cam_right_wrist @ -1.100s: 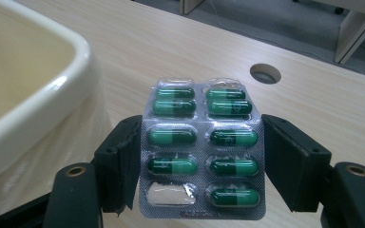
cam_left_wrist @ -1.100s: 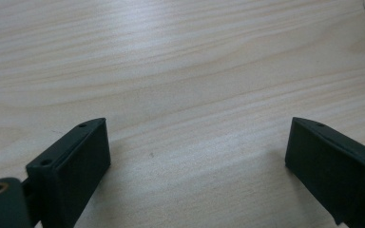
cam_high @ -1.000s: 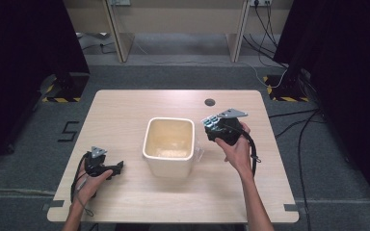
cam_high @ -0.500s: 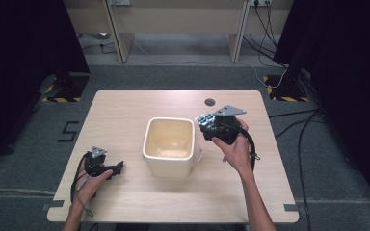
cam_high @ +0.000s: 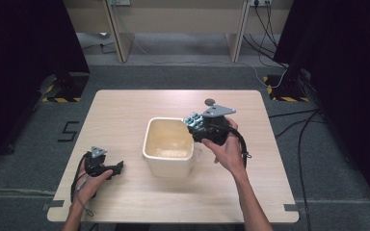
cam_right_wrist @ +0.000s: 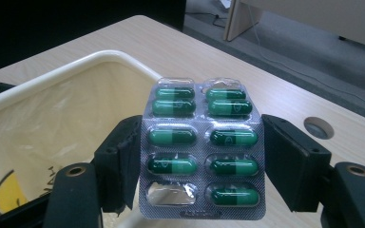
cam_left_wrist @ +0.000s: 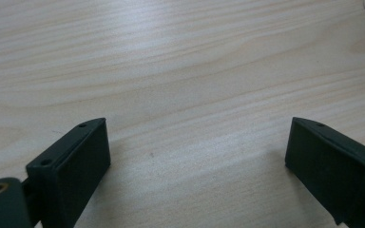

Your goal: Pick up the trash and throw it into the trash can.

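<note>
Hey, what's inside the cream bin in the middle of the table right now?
The cream bin appears to have a clear plastic liner and looks otherwise bare. The blister pack, clamped in the right gripper at the rim, hides part of its interior.

A silver blister pack of green capsules stood upright between the jaws of the right gripper, pinched by its two side edges. It carried two columns of pockets; nine capsules were in place, and the lower-left pocket was torn open and empty. In the high view the pack hung over the right rim of a cream, square-mouthed bin, which stood upright near the table's middle, lined inside with clear plastic.
</note>
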Available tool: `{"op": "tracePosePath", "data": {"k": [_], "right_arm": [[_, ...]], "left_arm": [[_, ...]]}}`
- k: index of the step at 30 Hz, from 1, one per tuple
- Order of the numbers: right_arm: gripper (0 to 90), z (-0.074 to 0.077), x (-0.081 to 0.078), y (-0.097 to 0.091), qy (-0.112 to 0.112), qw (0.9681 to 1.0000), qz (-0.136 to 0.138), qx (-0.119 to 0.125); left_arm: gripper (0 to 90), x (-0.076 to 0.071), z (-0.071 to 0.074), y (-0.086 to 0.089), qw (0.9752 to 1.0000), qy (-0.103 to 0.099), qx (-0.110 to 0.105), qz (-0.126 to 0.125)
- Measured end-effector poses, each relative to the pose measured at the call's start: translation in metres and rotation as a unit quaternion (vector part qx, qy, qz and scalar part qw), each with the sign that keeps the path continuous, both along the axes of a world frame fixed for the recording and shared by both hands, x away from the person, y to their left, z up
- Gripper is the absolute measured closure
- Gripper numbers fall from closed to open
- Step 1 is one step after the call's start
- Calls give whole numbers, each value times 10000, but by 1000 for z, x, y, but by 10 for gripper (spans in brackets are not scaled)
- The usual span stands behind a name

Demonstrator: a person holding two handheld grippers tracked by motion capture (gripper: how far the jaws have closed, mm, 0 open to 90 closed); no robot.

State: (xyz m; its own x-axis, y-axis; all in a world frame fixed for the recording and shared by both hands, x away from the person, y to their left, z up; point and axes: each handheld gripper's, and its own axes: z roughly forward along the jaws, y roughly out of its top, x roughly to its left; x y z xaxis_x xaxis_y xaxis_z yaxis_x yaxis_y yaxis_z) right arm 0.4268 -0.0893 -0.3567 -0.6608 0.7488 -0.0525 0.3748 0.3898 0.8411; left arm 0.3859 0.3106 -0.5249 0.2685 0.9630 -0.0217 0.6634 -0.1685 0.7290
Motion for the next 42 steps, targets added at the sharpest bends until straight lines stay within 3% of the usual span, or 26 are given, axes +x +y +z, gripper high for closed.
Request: {"op": "tracePosePath", "data": {"k": [16, 32, 38, 42], "right_arm": [[340, -10, -2, 29, 157, 9991, 386, -107], [340, -25, -3, 51, 357, 9961, 766, -261], [339, -30, -2, 55, 490, 9948, 874, -157], [240, -32, -1, 55, 494, 9946, 905, -115]], "left_arm": [[66, 0, 0, 0, 10000, 1, 3, -2], [66, 0, 0, 0, 10000, 9, 13, -12], [66, 0, 0, 0, 10000, 8, 12, -10], [66, 0, 0, 0, 10000, 9, 15, -13]]}}
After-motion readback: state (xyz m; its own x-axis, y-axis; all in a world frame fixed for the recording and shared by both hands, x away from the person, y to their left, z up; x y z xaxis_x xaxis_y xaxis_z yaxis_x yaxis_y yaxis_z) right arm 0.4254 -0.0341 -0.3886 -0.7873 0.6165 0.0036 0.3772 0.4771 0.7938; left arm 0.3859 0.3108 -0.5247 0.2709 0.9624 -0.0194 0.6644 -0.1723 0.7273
